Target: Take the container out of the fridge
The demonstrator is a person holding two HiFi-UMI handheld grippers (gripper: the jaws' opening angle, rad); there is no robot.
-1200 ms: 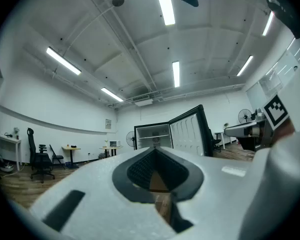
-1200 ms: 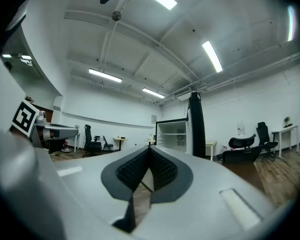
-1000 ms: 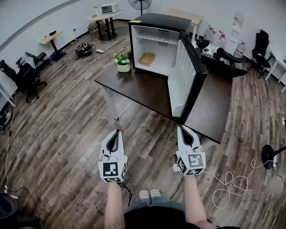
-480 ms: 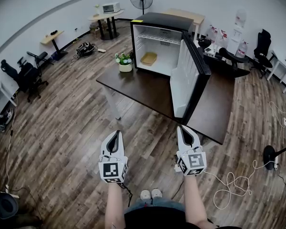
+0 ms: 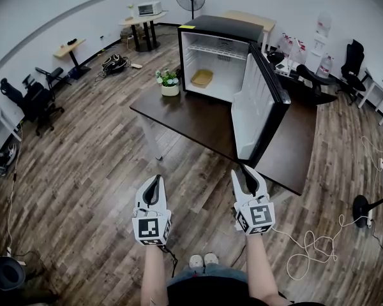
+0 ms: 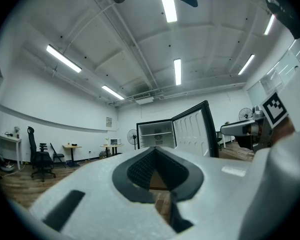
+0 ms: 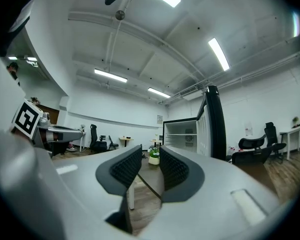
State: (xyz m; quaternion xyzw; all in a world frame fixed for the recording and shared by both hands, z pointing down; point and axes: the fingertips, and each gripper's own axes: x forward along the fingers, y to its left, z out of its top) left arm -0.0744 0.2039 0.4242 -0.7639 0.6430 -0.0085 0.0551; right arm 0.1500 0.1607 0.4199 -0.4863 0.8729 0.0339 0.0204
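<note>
While you are standing on the wooden floor, well apart from the fridge [image 5: 220, 27], the task is only beginning. The fridge is sitting on a dark surface [image 5: 191, 116], and its door [image 5: 252, 107] is already hanging wide open toward your right, so the opening step is looking done. The container [image 5: 202, 78], a shallow tan tray, is lying on the bottom of the fridge, and nothing is touching it. A small potted plant [image 5: 170, 81] is standing on the surface just beside the left wall of the fridge.

You are holding both grippers low in front of your body, pointing forward. The left gripper [image 5: 154, 180] is showing its jaws clenched together, with nothing between them. The right gripper [image 5: 245, 172] is opening its jaws at this moment. A narrow gap is showing between the pads, and only the floor and the far surface are appearing through it, so it is carrying nothing.

As I am judging it, nearly everything is waiting to be done. You are needing to walk to the surface, reach past the open door into the fridge, close the jaws on the rim of the container, and bring it out. The plant and the door are leaving a rather narrow way in, so a careful approach is seeming wise.
</note>
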